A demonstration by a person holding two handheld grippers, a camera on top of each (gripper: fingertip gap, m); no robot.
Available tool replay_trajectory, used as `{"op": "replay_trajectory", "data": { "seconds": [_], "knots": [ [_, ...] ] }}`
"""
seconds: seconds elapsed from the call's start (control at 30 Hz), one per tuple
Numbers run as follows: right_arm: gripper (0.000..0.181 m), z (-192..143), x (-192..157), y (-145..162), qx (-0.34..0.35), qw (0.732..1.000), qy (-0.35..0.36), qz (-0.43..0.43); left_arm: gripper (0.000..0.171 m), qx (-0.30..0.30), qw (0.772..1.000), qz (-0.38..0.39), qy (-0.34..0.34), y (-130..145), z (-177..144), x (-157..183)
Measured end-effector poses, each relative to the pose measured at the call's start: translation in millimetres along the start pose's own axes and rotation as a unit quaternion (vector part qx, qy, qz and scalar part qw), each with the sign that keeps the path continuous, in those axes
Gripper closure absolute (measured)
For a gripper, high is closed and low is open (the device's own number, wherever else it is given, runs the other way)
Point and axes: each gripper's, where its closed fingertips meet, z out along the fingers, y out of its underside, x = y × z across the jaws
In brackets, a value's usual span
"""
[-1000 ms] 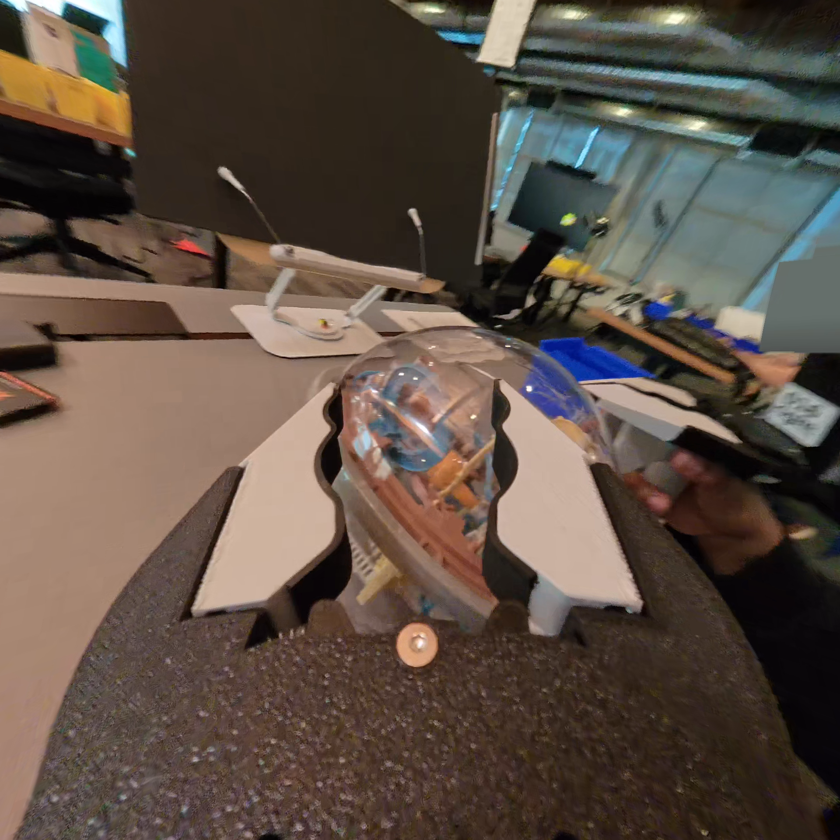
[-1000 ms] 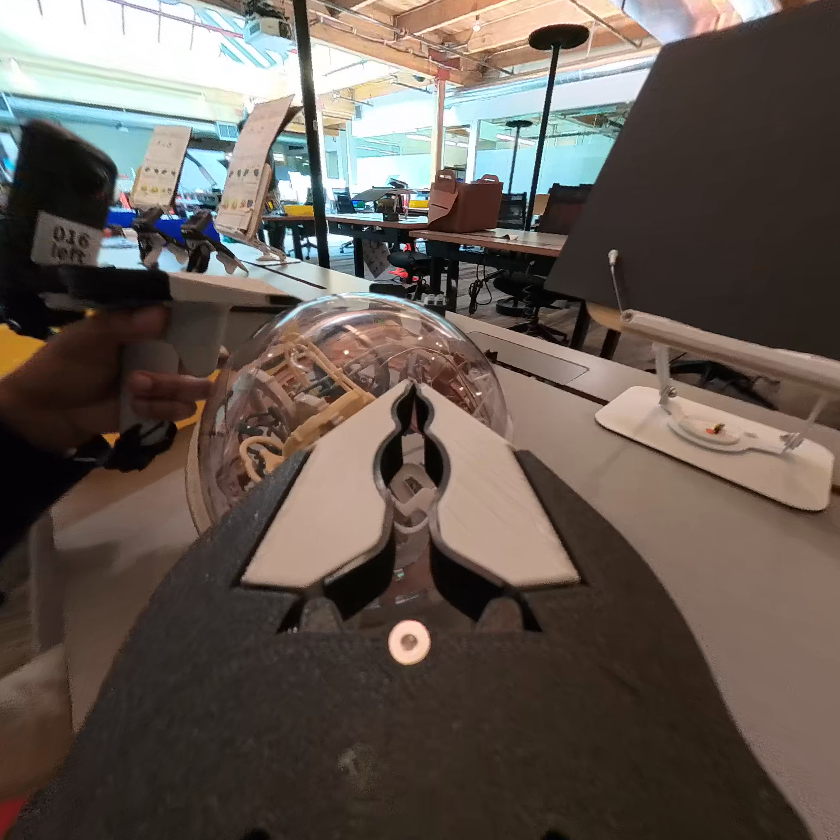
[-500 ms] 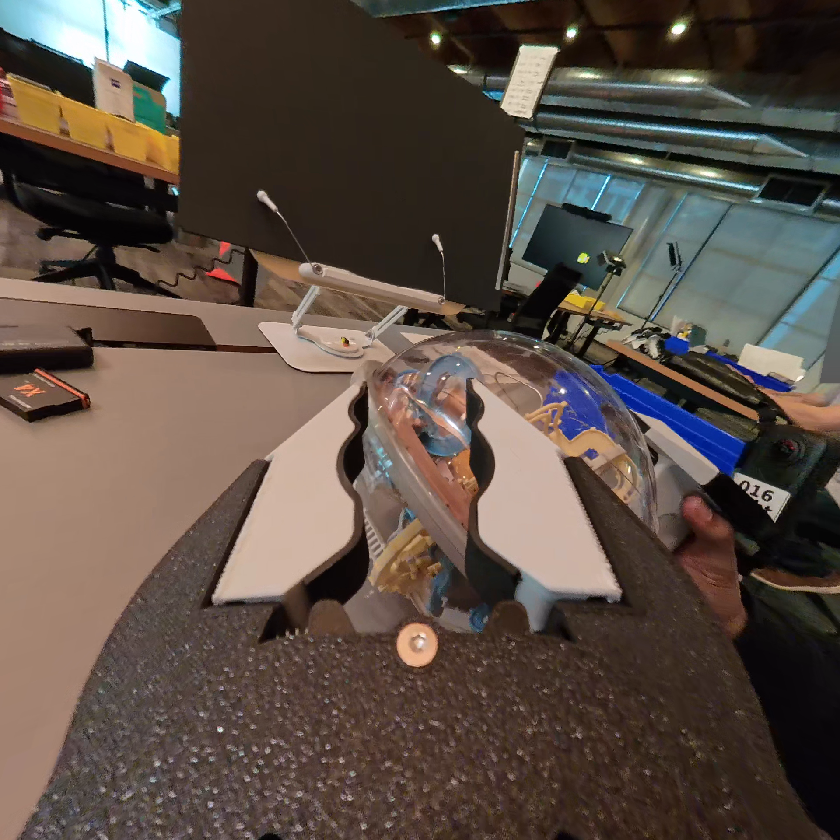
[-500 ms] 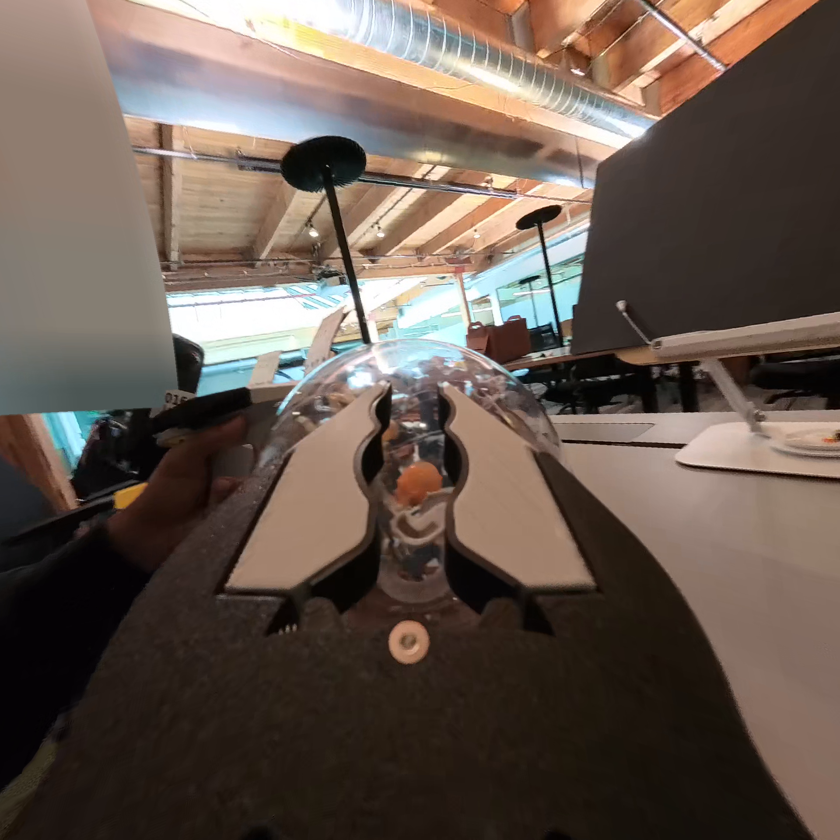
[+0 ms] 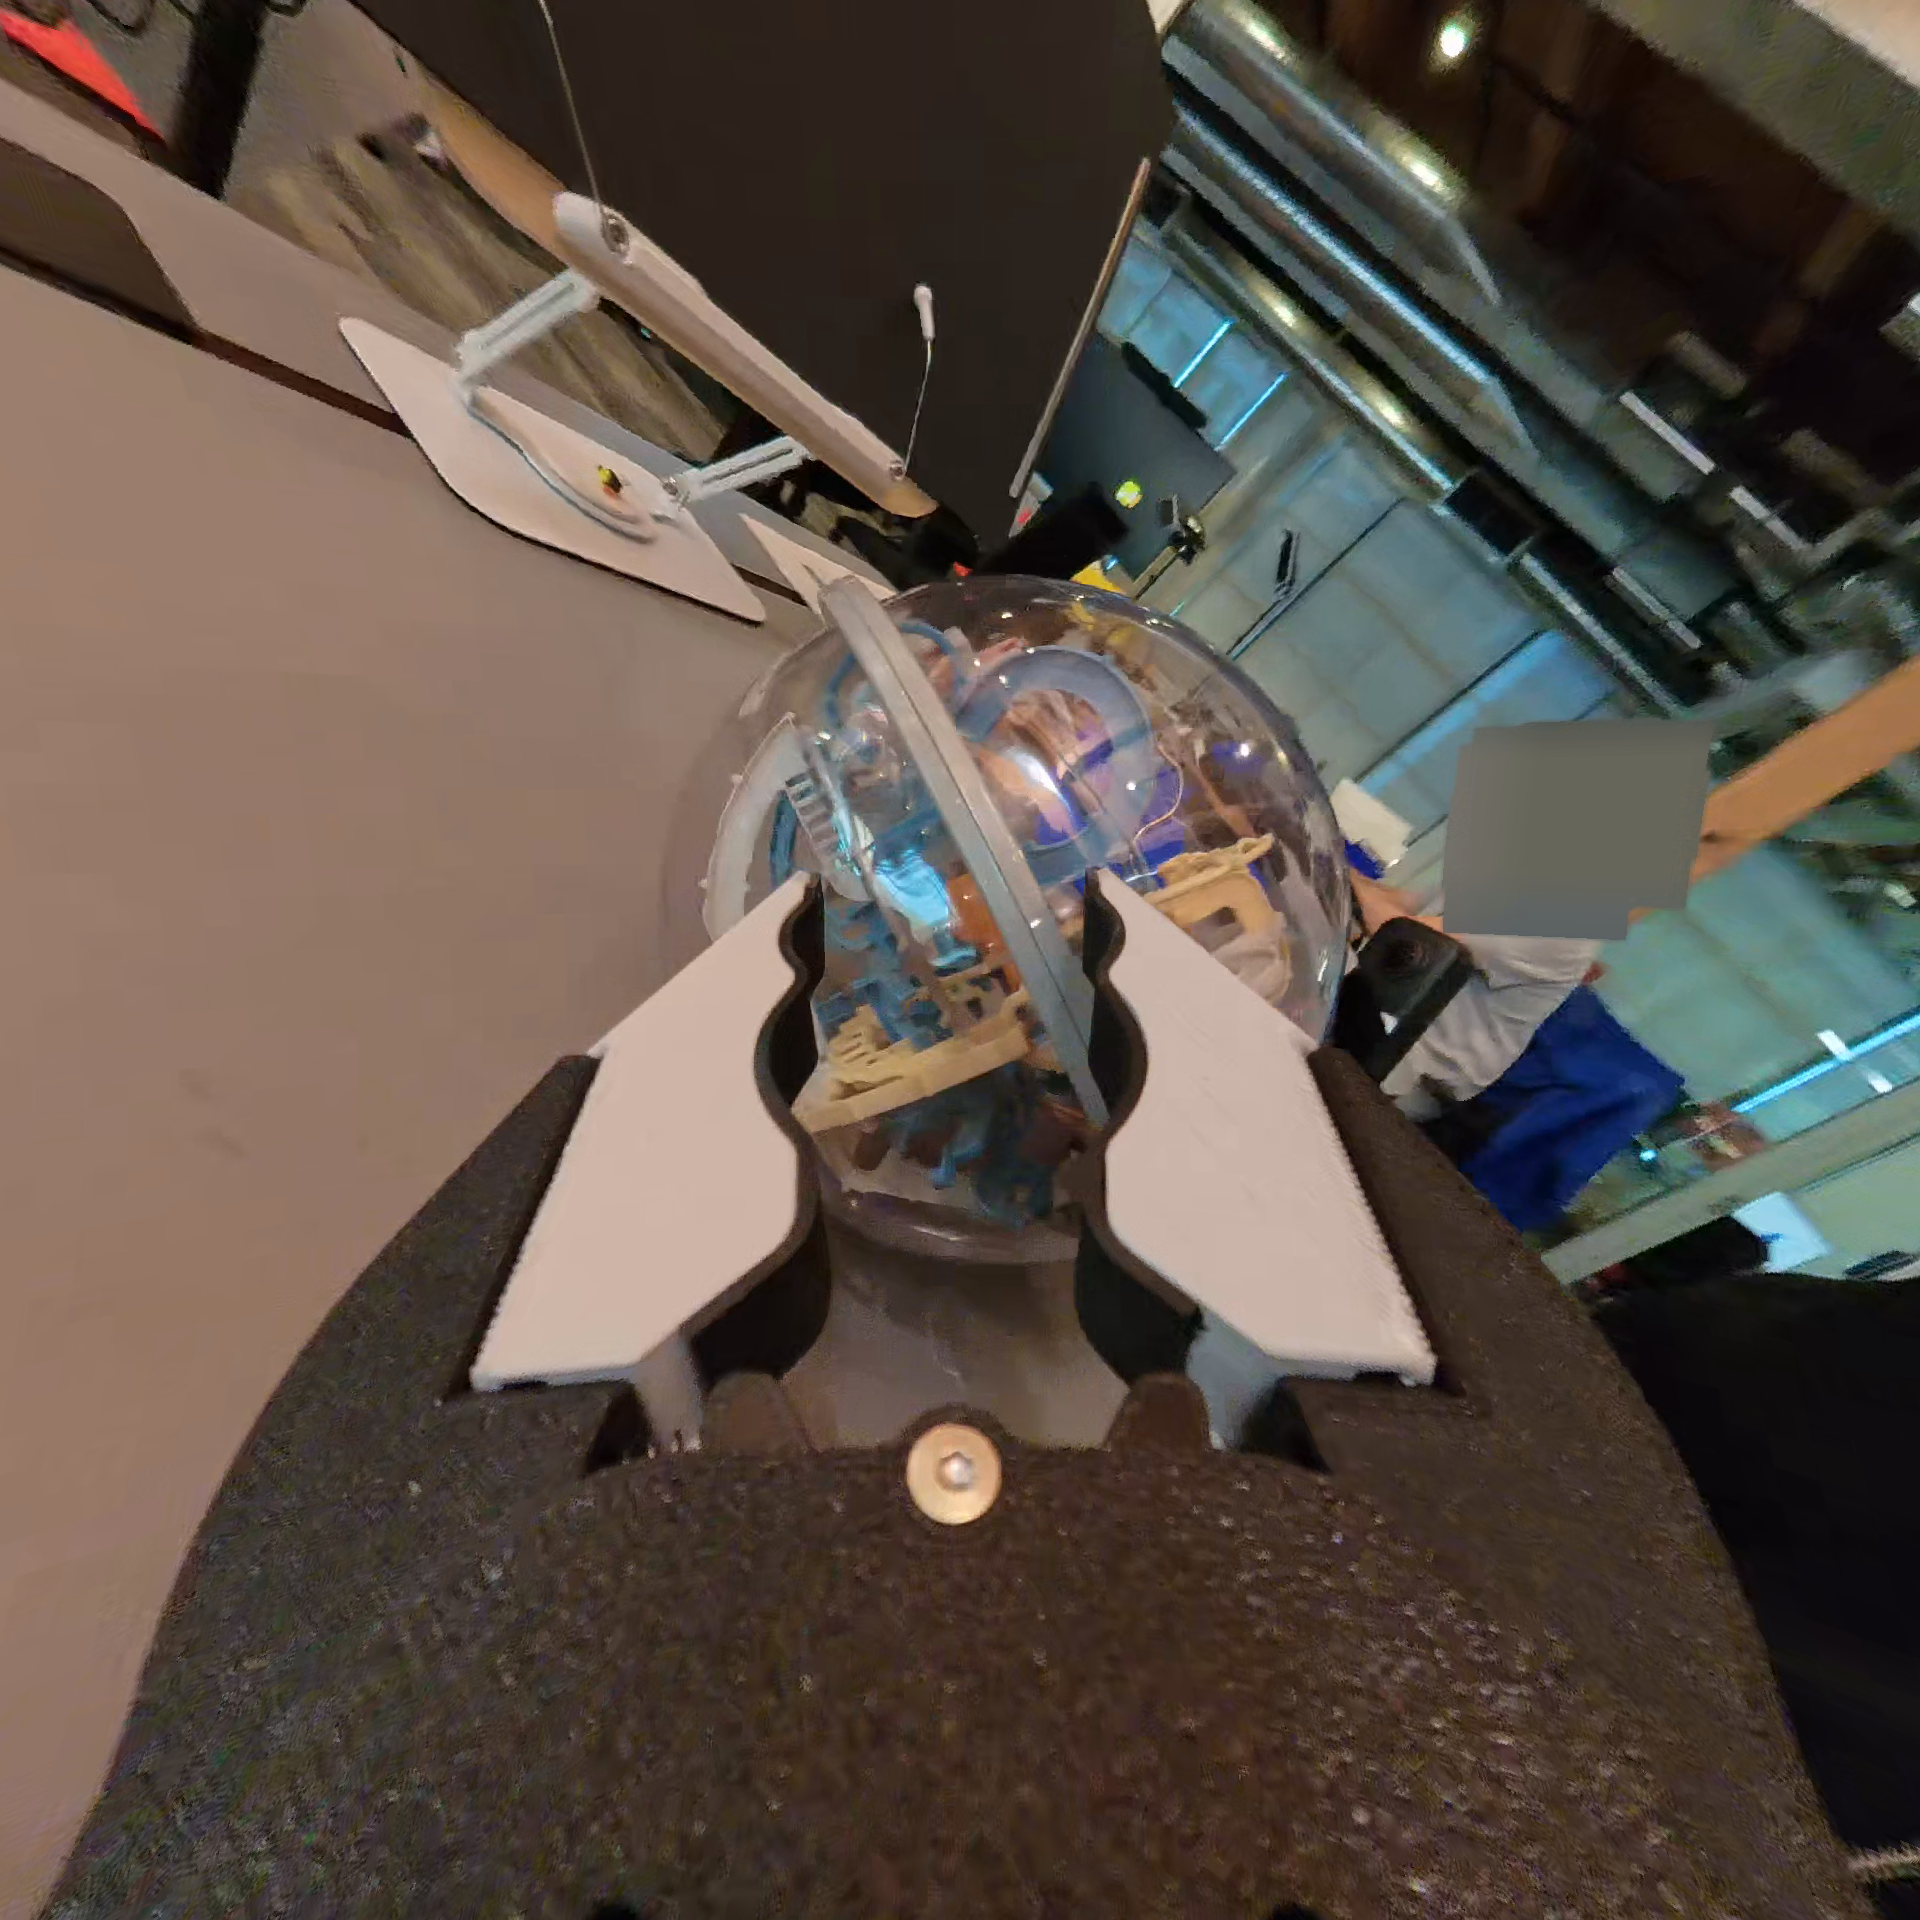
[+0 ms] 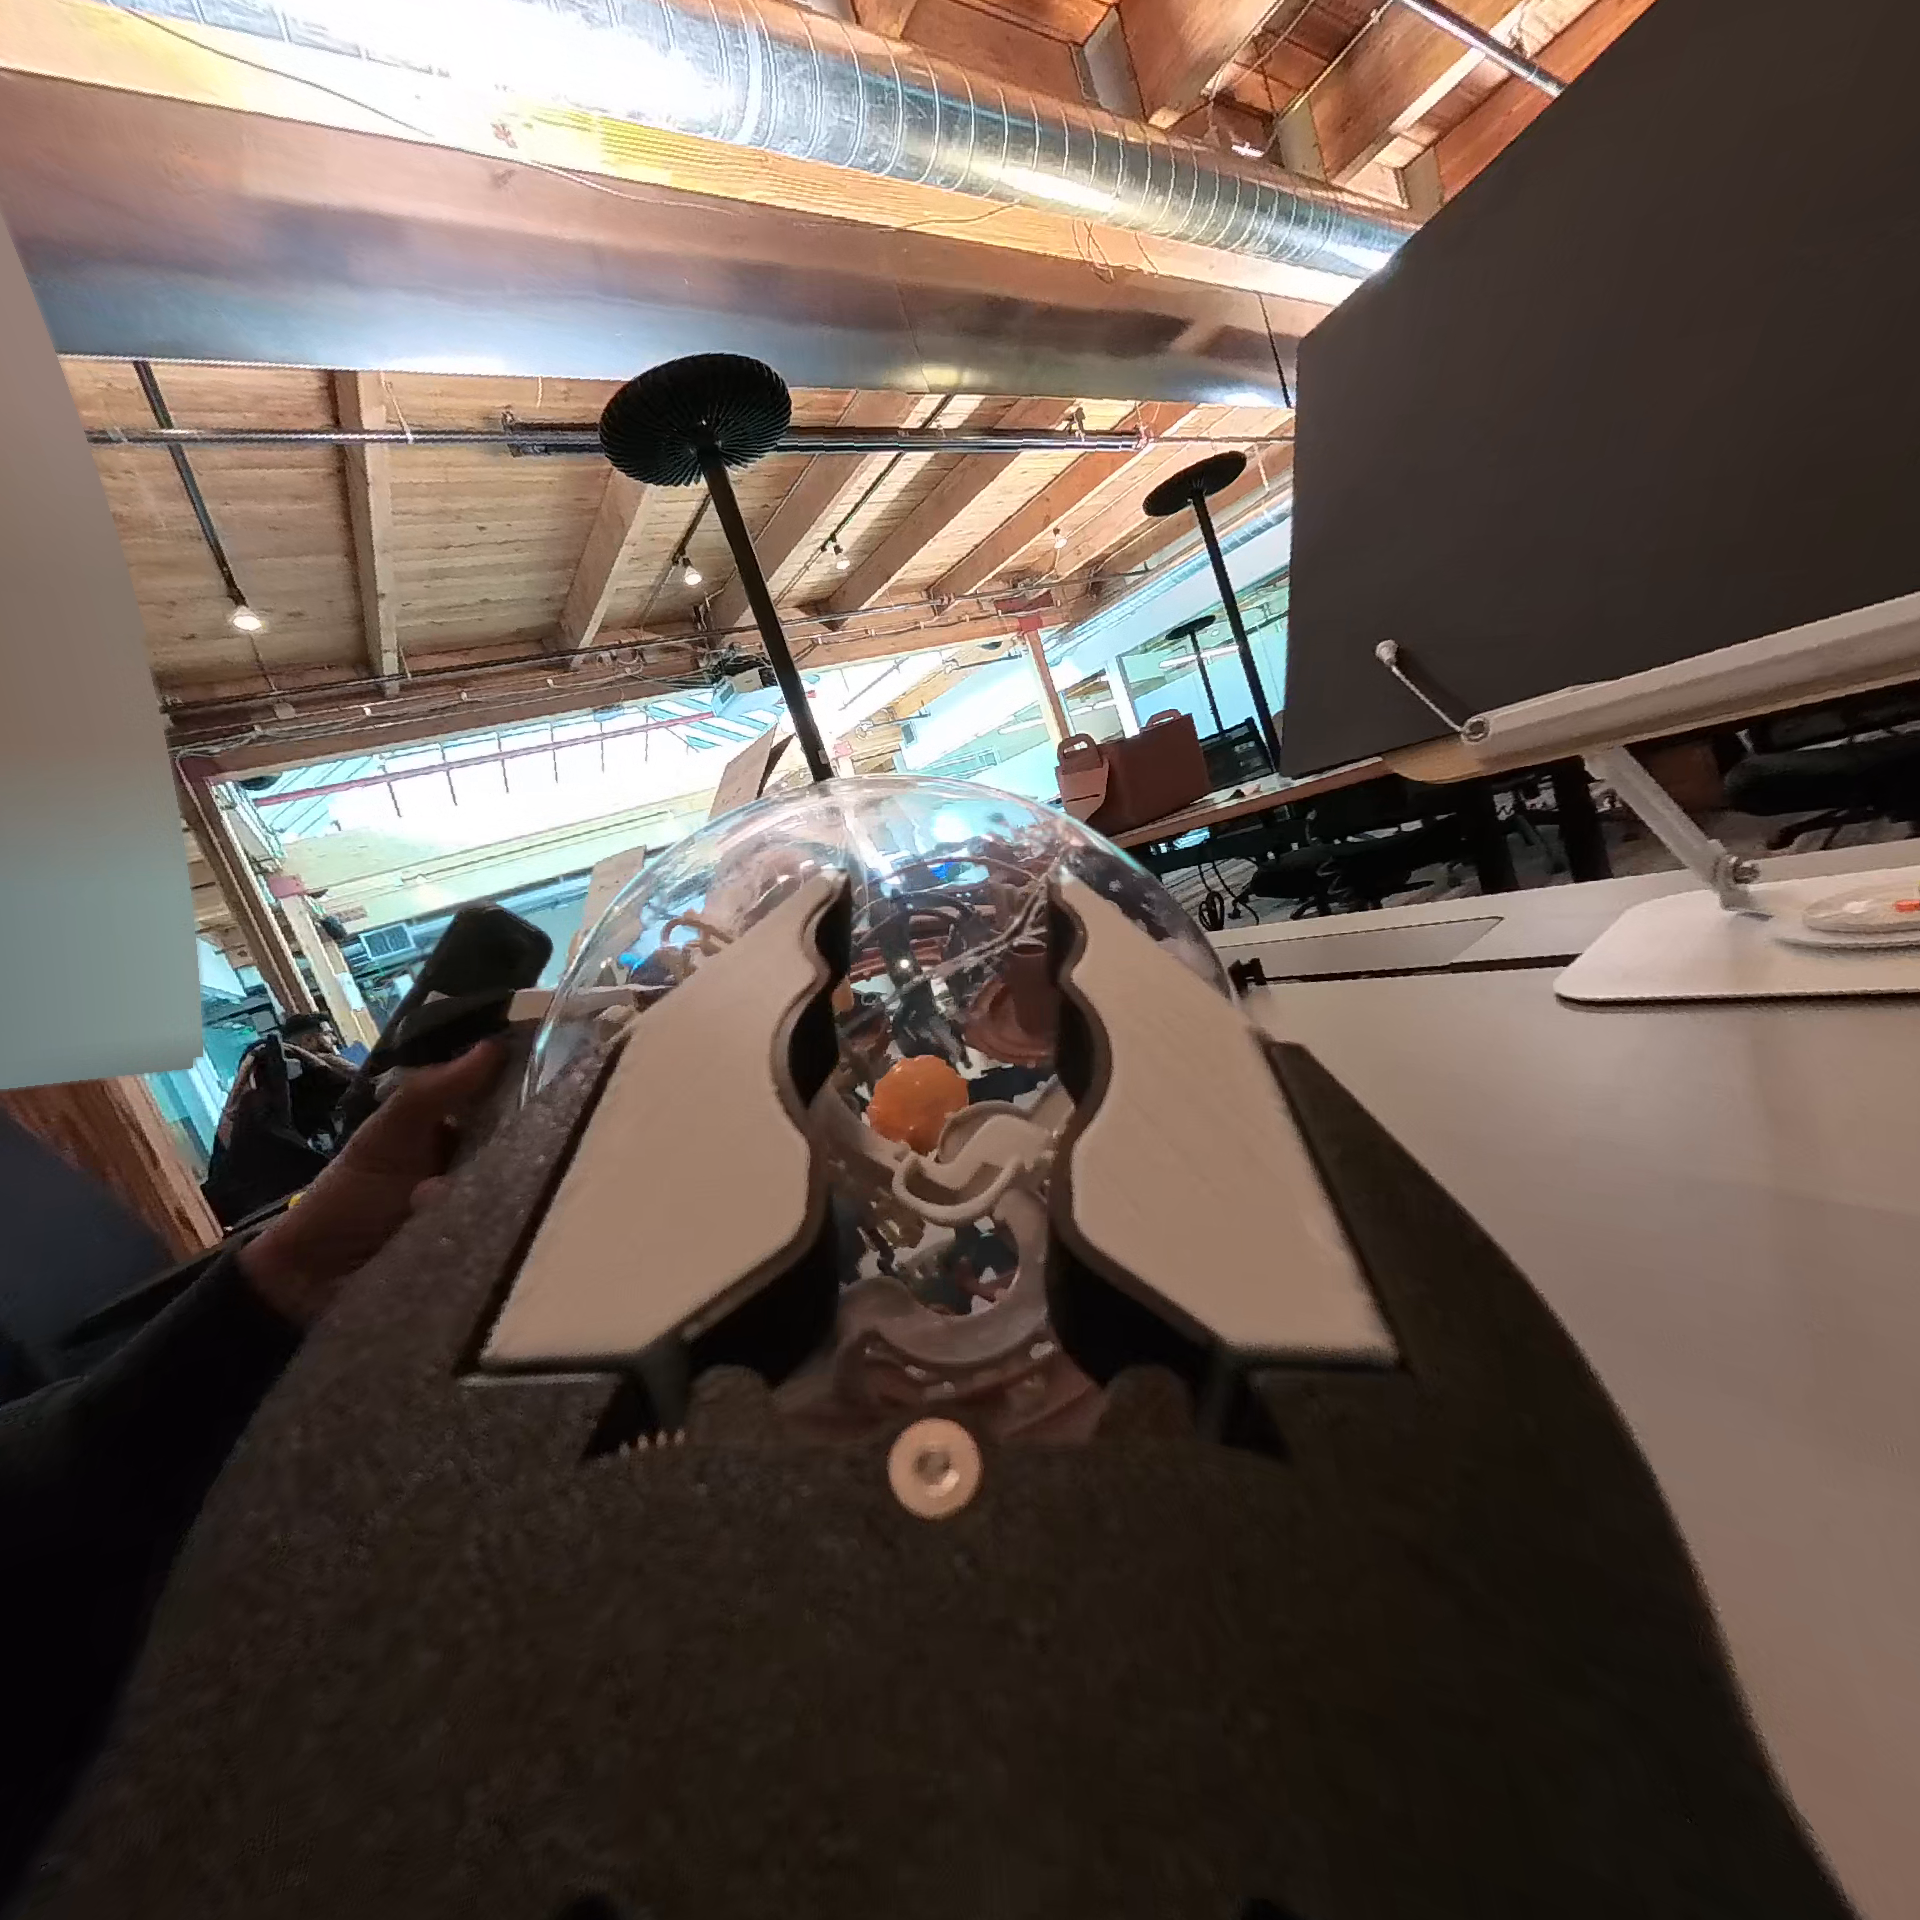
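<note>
Clear maze ball (image 5: pixel 1023 894) is hanging up off the grey tabletop (image 5: pixel 312 790), w/ left hand-held gripper (image 5: pixel 951 914) clamping it one side & right hand-held gripper (image 6: pixel 945 935) clamping the other. White stand (image 5: pixel 582 468) is sitting on tabletop behind; black panel (image 6: pixel 1621 416) is standing beyond.

Grey desk (image 5: pixel 260 831) — white stand (image 5: pixel 582 488), black panel (image 6: pixel 1621 416) behind

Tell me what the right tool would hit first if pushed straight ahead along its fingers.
The clear maze ball: the right tool already has it between its fingers, so nothing lies nearer. Past the ball, the left tool and the hand holding it sit slightly leftward, though depth there is unclear.
</note>
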Motion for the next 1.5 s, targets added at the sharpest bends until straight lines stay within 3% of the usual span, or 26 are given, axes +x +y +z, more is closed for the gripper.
{"op": "replay_trajectory", "data": {
  "seconds": [0.1,0.27,0.63,0.73,0.8,0.93,1.03,1.13,1.23,1.33,1.5],
  "knots": [
    [0.146,-0.2,-0.3,0.1,0.002,1.0,-0.001,0.0,0.126,0.003,0.999,-0.045,0.012,0.6,2.3,-0.7],
    [0.142,0.6,-5.2,0.9,0.001,1.0,-0.008,-0.02,0.161,0.022,0.998,-0.043,0.031,-3.4,0.7,4.0],
    [0.143,-2.4,10.3,-1.8,0.011,1.0,0.027,0.0,0.161,0.074,0.996,-0.038,0.029,-8.2,10.0,7.9],
    [0.143,-3.0,16.1,-0.5,0.003,0.999,0.046,-0.009,0.161,0.079,0.997,-0.001,-0.009,-9.4,11.2,6.5],
    [0.135,-0.8,13.3,5.0,-0.018,0.998,0.049,-0.037,0.163,0.12,0.99,-0.017,-0.075,-16.9,7.2,-11.4],
    [0.13,2.8,-21.9,12.3,-0.031,0.984,0.006,-0.177,0.165,0.17,0.978,-0.052,-0.114,-22.3,-1.9,-31.9],
    [0.128,-2.5,-75.4,36.0,-0.047,0.931,-0.088,-0.351,0.165,0.192,0.97,-0.079,-0.124,-24.1,-7.3,-41.1],
    [0.128,-14.6,-108.1,76.5,-0.055,0.835,-0.145,-0.528,0.165,0.199,0.966,-0.115,-0.118,-23.9,-10.3,-47.3],
    [0.129,-20.8,-102.5,120.4,-0.118,0.736,-0.154,-0.649,0.165,0.197,0.965,-0.13,-0.117,-23.4,-12.2,-50.7],
    [0.129,-18.0,-91.9,132.7,-0.147,0.7,-0.137,-0.686,0.165,0.192,0.966,-0.133,-0.108,-23.1,-11.1,-47.5],
    [0.154,-14.2,-91.2,131.0,-0.113,0.633,-0.11,-0.758,0.164,0.189,0.967,-0.131,-0.105,-23.7,-10.0,-43.5]
  ]
}}
